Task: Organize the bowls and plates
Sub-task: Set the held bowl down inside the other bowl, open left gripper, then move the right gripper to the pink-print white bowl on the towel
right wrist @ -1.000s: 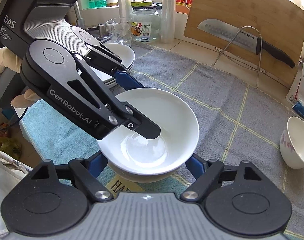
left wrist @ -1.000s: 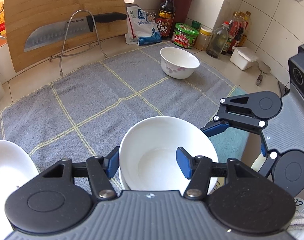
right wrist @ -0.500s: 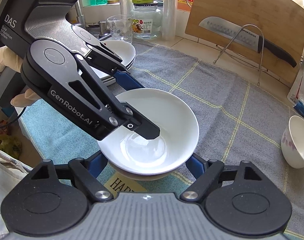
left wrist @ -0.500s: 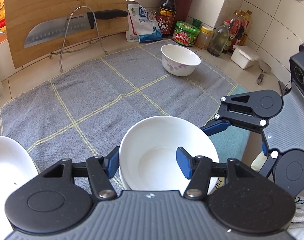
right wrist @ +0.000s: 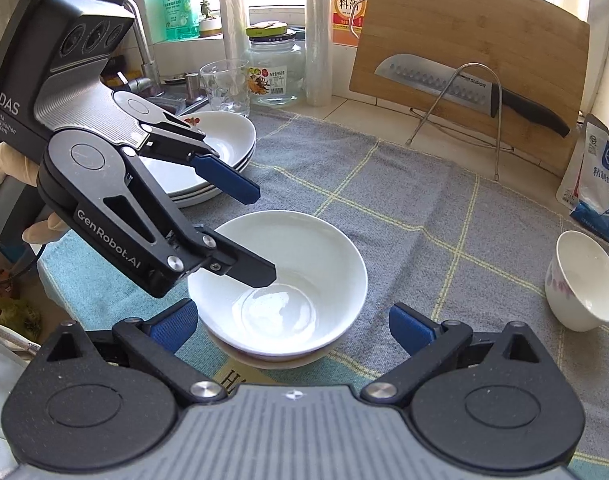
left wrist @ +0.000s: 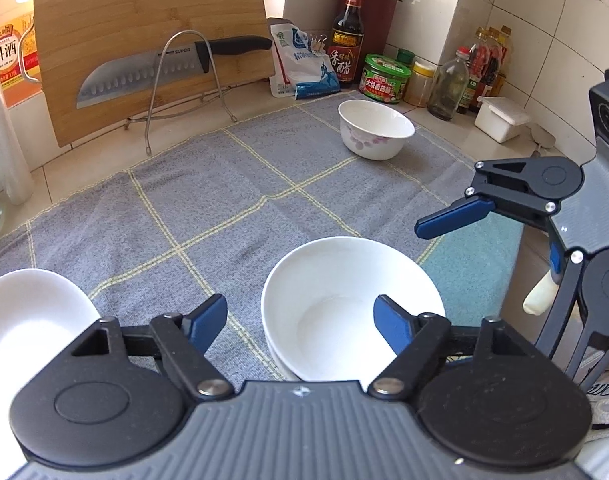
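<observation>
white bowl (right wrist: 288, 276), glossy and round, sits nested on another bowl upon the woven grey towel (left wrist: 240, 184). we see both the left gripper (left wrist: 300, 320) and right gripper (right wrist: 290, 320) just opening, jaws apart, pads clear of its rim.

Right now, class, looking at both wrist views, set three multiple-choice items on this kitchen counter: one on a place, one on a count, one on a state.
1. The small white flower-patterned bowl stands on:
A) grey checked cloth
B) bamboo board
C) plate stack

2. White bowls nested in the near stack:
A) one
B) two
C) five

3. The left tongs are:
A) clamped on the rim
B) open, one finger inside the bowl
C) holding a knife

Key: A, cloth lies under it; B, a second rim shows below; B, neither pad presses the rim.
</observation>
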Tool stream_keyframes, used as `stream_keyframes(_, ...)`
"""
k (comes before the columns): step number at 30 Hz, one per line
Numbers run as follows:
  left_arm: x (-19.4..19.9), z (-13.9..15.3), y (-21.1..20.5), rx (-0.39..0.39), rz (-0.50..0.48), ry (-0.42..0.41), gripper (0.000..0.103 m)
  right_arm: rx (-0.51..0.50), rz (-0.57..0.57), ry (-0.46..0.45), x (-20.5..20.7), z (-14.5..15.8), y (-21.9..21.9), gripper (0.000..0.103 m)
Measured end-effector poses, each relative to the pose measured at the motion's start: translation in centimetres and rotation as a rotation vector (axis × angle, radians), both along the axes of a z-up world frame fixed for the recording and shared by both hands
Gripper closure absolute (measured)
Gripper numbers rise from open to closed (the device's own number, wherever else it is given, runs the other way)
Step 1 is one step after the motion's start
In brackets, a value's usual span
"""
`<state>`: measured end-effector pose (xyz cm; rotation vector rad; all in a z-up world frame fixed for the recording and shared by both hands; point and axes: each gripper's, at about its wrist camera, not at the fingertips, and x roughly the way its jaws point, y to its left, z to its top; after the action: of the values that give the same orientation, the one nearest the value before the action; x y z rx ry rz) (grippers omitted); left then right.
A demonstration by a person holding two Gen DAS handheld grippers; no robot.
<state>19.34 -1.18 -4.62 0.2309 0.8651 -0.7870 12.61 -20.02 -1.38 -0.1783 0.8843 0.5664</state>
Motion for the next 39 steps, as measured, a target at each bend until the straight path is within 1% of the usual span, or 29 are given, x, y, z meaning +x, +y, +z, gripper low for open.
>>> stream_keyframes(8, -0.8, 0.3, 1.0, 0.006, 0.033, -0.034, 0.023, -0.003, -0.036, -0.012, 0.0, 0.2, -0.9, 0.0)
stream_keyframes(13, -1.7, 0.2, 1.5, 0.012, 0.069, -0.047, 0.023, -0.009, -0.065, -0.026, -0.3, 0.4, -2.1, 0.0)
stream_keyframes(15, -2.1, 0.7, 1.3, 0.0, 0.083, -0.062, 0.023, -0.008, -0.084, -0.033, -0.4, 0.5, -2.8, 0.0)
stream_keyframes(19, -2.9, 2.0, 0.2, -0.041, 0.117, -0.106, 0.016, -0.003, -0.144, -0.05, -0.3, 0.8, -4.9, 0.0)
stream_keyframes(22, -3.5, 2.8, -1.3, -0.068, 0.129, -0.139, 0.012, -0.005, -0.184, -0.057, -0.2, 0.9, -6.7, 0.0)
stream_keyframes(26, -3.7, 3.0, -4.0, -0.08, 0.11, -0.159, 0.007, -0.025, -0.228, -0.066, 0.2, 0.8, -9.3, 0.0)
stream_keyframes(30, -3.8, 2.7, -7.0, -0.064, 0.088, -0.174, 0.007, -0.032, -0.258, -0.067, 1.0, 0.5, -12.0, 0.0)
stream_keyframes(34, -3.6, 2.1, -10.0, -0.055, 0.093, -0.192, 0.006, -0.035, -0.275, -0.06, 2.4, -0.1, -14.6, 0.0)
stream_keyframes(37, -3.7, 1.6, -12.4, -0.033, 0.113, -0.224, 0.006, -0.046, -0.278, -0.057, 3.8, -0.5, -16.4, 0.0)
stream_keyframes(39, -3.6, 1.3, -13.9, -0.025, 0.108, -0.245, 0.006, -0.057, -0.276, -0.06, 4.8, -0.5, -17.4, 0.0)
